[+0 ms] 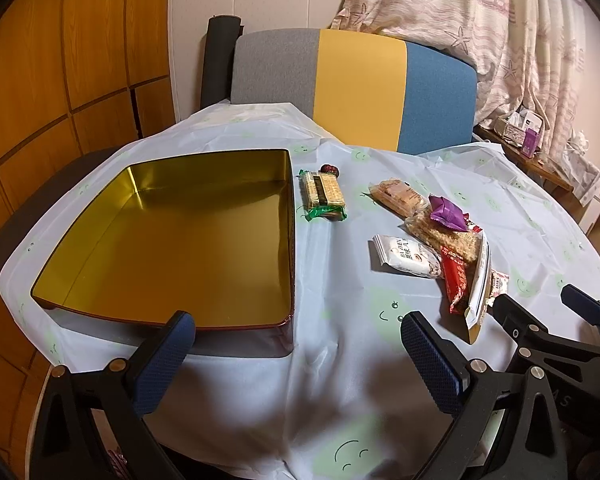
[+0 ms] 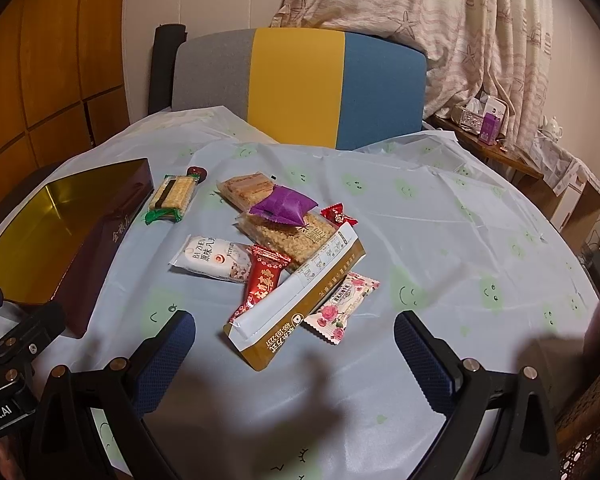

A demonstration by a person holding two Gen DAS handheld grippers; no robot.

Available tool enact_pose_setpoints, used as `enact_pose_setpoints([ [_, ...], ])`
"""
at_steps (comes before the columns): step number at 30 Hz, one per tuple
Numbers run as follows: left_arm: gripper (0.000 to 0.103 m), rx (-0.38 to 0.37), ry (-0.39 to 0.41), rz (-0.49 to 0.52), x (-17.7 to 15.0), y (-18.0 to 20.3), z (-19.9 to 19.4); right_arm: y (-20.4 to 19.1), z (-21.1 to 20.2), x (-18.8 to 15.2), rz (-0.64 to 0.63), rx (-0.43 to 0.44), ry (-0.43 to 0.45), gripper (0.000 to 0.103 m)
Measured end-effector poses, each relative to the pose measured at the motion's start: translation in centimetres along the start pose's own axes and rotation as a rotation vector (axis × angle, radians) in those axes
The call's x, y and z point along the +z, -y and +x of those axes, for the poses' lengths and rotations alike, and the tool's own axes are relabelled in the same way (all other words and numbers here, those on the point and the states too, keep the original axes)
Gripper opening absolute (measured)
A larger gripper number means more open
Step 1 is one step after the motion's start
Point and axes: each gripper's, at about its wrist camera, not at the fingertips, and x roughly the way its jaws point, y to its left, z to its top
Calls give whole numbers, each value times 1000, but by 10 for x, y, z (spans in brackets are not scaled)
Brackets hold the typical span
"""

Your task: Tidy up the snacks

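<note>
The snacks lay in a loose heap on the table, right of the tin: a long gold-and-white box (image 2: 296, 300) on top of the pile, a red candy wrapper (image 2: 262, 282) and a white packet (image 2: 212, 258) at its left, a rose-printed sachet (image 2: 342, 308) tucked at its right, a purple pouch (image 2: 284, 204) resting on clear-wrapped crisp bars (image 2: 288, 228). A green-ended wafer pack (image 1: 324, 196) sat apart, just beside the tin's right wall. The open tin (image 1: 172, 236), gold inside and dark red outside, held nothing, so the sorting looked unstarted: every snack was left to move.

The left gripper (image 1: 298, 360) hung spread wide and empty over the cloth by the tin's near corner. The right gripper (image 2: 294, 360) was likewise spread and empty, its jaws either side of the box's near end without touching it, which suggested the box as first pick.

A pale plastic tablecloth (image 2: 440, 220) printed with green smiley faces covered the round table. Behind stood a grey, yellow and blue chair (image 2: 300, 80), wooden panelling to the left, and a patterned curtain (image 2: 480, 20) above a cluttered side shelf.
</note>
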Motion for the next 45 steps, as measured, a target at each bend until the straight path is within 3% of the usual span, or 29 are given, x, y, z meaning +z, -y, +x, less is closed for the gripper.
enact_pose_setpoints([
  [24, 103, -4, -3, -1, 1, -1, -1, 3, -3, 5, -5, -2, 19, 101],
  [37, 103, -13, -10, 7, 1, 0, -4, 23, -5, 23, -13, -20, 51, 101],
  [39, 103, -28, -9, 15, 1, 0, -4, 28, -5, 30, -31, -7, 53, 101],
  [45, 103, -135, -22, 44, 1, 4, -3, 63, 2, 77, -111, 141, 27, 101],
])
